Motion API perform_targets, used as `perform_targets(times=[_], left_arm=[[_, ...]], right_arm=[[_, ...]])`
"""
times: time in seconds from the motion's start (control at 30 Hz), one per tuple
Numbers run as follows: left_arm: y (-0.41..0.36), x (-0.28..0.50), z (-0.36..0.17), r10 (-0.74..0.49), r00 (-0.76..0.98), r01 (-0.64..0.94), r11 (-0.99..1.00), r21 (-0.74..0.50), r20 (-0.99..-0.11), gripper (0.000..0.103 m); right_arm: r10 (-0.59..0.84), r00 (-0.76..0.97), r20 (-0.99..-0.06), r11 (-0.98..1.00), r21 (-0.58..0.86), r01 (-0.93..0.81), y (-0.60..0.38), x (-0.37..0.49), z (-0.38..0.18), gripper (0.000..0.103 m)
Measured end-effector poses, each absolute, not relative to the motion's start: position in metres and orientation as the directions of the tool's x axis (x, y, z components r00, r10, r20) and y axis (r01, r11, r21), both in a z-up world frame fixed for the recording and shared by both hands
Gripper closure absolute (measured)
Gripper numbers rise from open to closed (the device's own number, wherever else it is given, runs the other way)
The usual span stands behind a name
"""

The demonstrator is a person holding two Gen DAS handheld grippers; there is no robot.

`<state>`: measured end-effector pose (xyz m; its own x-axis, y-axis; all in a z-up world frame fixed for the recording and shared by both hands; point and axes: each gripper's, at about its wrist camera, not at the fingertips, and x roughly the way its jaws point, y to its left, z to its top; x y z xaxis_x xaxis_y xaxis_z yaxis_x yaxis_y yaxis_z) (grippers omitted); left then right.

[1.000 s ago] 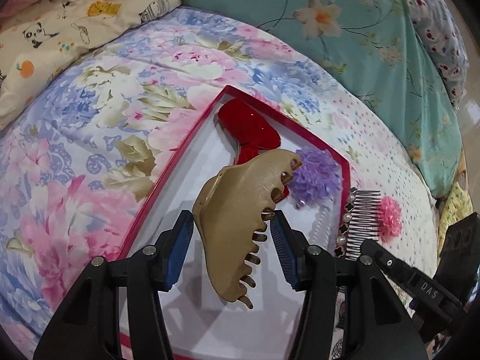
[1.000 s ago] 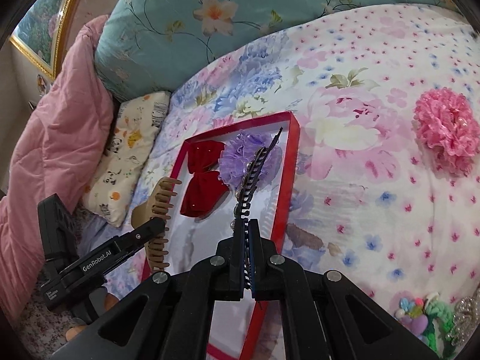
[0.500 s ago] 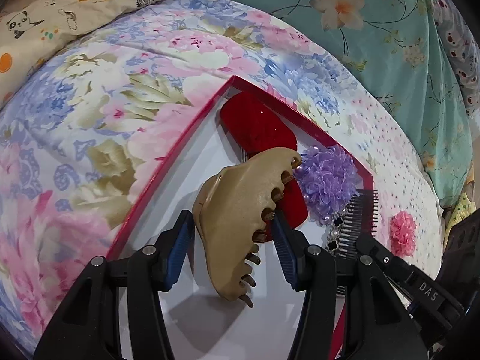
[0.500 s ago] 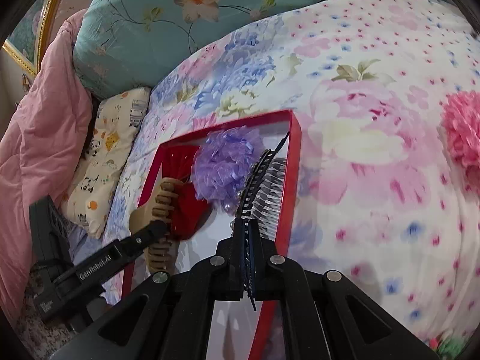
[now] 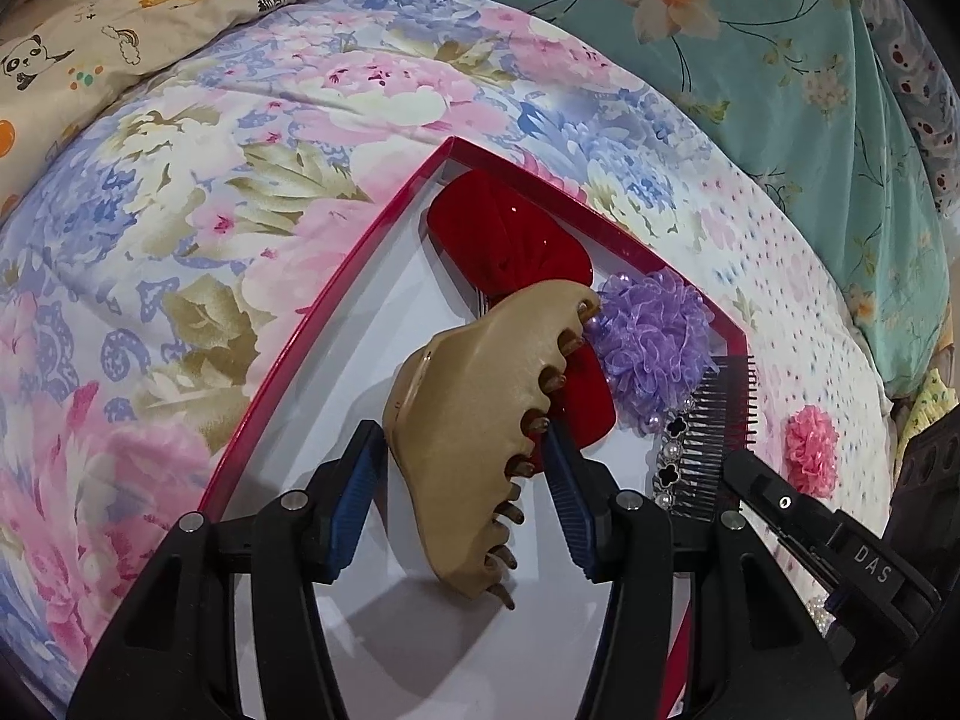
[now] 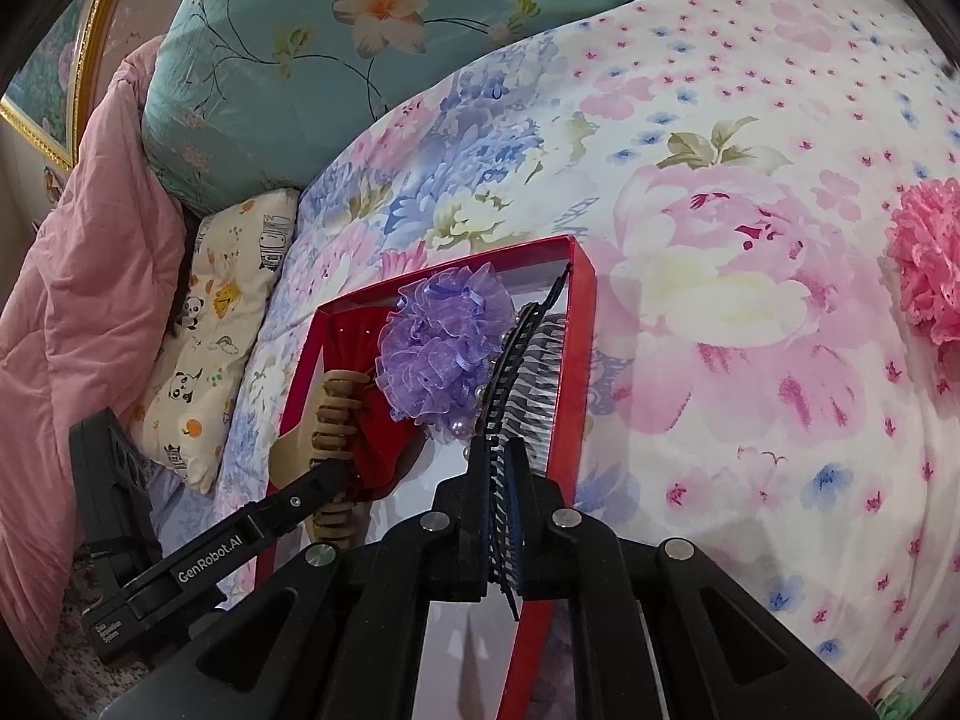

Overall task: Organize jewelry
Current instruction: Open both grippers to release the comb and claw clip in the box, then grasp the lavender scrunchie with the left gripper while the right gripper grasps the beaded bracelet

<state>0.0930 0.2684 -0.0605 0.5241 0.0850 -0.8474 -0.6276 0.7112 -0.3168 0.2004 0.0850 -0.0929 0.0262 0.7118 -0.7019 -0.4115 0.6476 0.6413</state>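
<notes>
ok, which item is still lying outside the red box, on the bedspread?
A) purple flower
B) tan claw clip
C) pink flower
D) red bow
C: the pink flower lies on the bedspread, clear of the red box; the purple flower and red bow are inside it, and the claw clip is over its floor.

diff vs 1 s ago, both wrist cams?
Both grippers came down toward the red tray. The black hair comb moved from above the tray edge into it, beside the purple flower; the right gripper jaws are opening around it. The left gripper still holds the tan claw clip. The red bow is unmoved.
</notes>
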Motion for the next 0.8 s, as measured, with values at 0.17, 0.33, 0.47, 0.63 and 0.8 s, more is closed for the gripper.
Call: perform_targets(times=[0.17, 0.33, 0.47, 0.63, 0.8], left_arm=[[0.264, 0.091, -0.056, 0.080, 0.523, -0.619, 0.720, -0.314, -0.848, 0.046], [0.259, 0.084, -0.046, 0.087, 0.535, -0.611, 0.728, -0.313, -0.841, 0.038], [0.254, 0.075, -0.038, 0.089, 0.542, -0.604, 0.732, -0.314, -0.836, 0.038], [0.240, 0.065, -0.031, 0.062, 0.548, -0.579, 0.748, -0.325, -0.834, 0.038], [0.225, 0.059, -0.023, 0.044, 0.557, -0.552, 0.766, -0.330, -0.829, 0.038]], right_arm=[[0.725, 0.032, -0.688, 0.638, 0.653, -0.409, 0.079, 0.200, -0.086, 0.089], [0.743, 0.030, -0.669, 0.621, 0.671, -0.406, 0.069, 0.197, -0.077, 0.080], [0.754, 0.032, -0.656, 0.608, 0.679, -0.410, 0.053, 0.191, -0.069, 0.073], [0.751, 0.051, -0.658, 0.618, 0.673, -0.407, 0.020, 0.186, -0.063, 0.065], [0.728, 0.073, -0.681, 0.651, 0.655, -0.385, -0.018, 0.185, -0.067, 0.061]])
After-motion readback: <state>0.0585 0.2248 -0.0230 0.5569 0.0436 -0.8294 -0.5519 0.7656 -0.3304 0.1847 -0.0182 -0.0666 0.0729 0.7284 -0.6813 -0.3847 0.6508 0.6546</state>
